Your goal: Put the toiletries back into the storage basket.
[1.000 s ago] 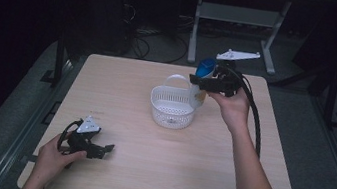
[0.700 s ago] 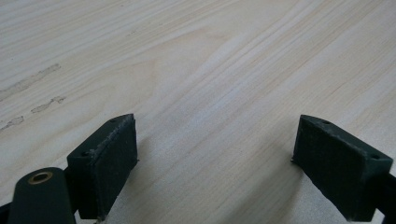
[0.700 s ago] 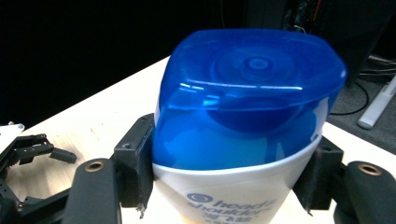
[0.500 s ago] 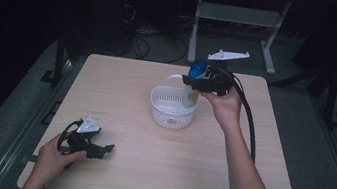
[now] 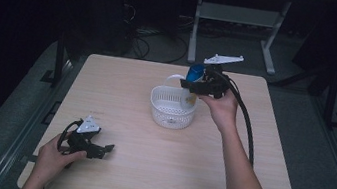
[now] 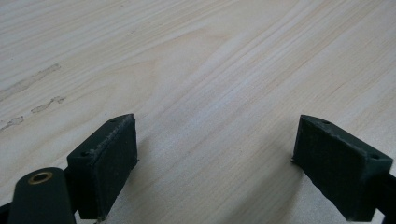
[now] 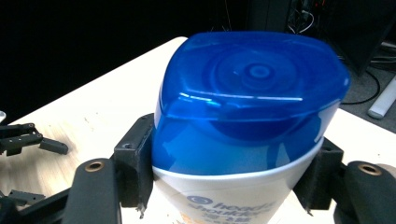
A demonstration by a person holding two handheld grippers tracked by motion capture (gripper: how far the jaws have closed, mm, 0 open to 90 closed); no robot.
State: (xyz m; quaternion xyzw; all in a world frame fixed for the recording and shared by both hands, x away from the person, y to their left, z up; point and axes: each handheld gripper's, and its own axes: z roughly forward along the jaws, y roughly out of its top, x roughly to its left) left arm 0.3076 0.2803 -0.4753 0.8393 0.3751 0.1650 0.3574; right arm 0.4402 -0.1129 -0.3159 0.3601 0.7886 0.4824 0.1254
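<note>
Gleaming blue-capped white shampoo bottle [image 7: 247,121]

Shampoo bottle [image 7: 243,140]: white body, glossy blue cap, blue print on label. Clamped between jaws at cap-body seam. High view: bottle [image 5: 193,78] held tilted above right rim of white perforated basket [image 5: 166,114], cap end up, lower end dipping into basket.
</note>
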